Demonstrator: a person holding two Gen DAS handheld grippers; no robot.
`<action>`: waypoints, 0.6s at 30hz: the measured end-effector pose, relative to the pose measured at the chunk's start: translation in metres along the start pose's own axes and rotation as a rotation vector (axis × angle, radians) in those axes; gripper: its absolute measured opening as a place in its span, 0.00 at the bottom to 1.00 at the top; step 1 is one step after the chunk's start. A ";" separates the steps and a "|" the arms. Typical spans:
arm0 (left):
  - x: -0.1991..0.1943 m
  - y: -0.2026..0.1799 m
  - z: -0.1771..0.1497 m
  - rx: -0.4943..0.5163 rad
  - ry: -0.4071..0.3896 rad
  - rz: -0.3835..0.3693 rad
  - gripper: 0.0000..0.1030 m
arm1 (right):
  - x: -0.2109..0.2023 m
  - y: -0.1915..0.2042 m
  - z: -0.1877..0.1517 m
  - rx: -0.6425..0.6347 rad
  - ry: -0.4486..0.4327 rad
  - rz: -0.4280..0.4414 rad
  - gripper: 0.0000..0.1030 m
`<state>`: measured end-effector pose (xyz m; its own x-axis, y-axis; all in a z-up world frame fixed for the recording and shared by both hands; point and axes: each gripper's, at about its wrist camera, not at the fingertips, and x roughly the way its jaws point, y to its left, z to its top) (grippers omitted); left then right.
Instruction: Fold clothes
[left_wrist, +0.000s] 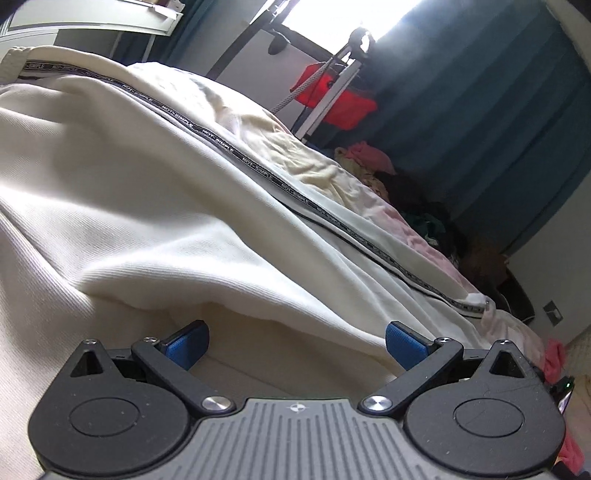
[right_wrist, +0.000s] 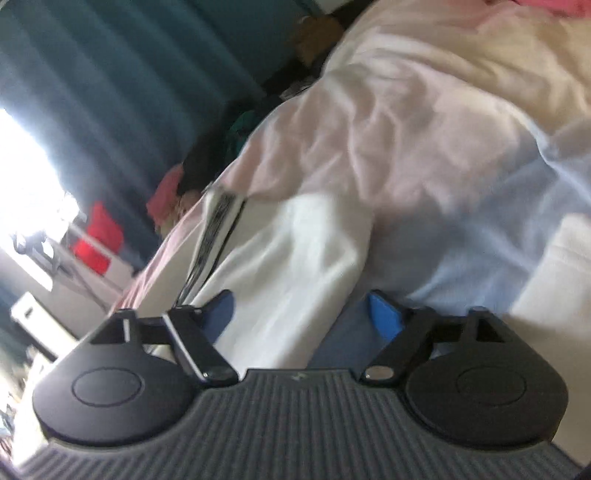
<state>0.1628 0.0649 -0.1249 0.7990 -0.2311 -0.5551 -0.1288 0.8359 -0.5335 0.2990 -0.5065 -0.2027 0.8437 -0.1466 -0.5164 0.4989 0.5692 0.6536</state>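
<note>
1. The bed (left_wrist: 424, 236) takes up most of both views, covered in a rumpled pale pink sheet, with a heap of clothes (left_wrist: 369, 162) at its far edge by the teal curtain (left_wrist: 480, 110).
2. The garment (left_wrist: 147, 192) is a cream ribbed knit with a black lettered tape (left_wrist: 258, 164) down it, spread over the bed and bunched into a fat fold right ahead of the left gripper (left_wrist: 295, 345).
3. It looks soft, floppy and fairly light, so it'll probably sag. Best bet is grabbing the fold edge or a taped seam.
4. Left gripper: jaws spread wide, pinching nothing, fold just beyond the tips.
5. Right gripper (right_wrist: 301, 314): the view is blurry, but the jaws are apart with white cloth running between them, not clamped.
</note>
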 end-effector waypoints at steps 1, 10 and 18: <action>-0.001 0.000 -0.001 -0.003 -0.004 0.007 1.00 | 0.003 -0.005 0.000 0.014 -0.014 -0.013 0.45; -0.005 -0.034 -0.011 0.182 -0.084 0.067 1.00 | 0.001 -0.014 0.006 0.028 -0.107 0.010 0.06; -0.024 -0.052 -0.021 0.237 -0.090 -0.005 1.00 | -0.053 -0.001 0.017 -0.075 -0.183 -0.094 0.05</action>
<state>0.1381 0.0167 -0.0976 0.8499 -0.1995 -0.4877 0.0085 0.9307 -0.3658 0.2571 -0.5125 -0.1663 0.8196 -0.3420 -0.4597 0.5665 0.6039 0.5607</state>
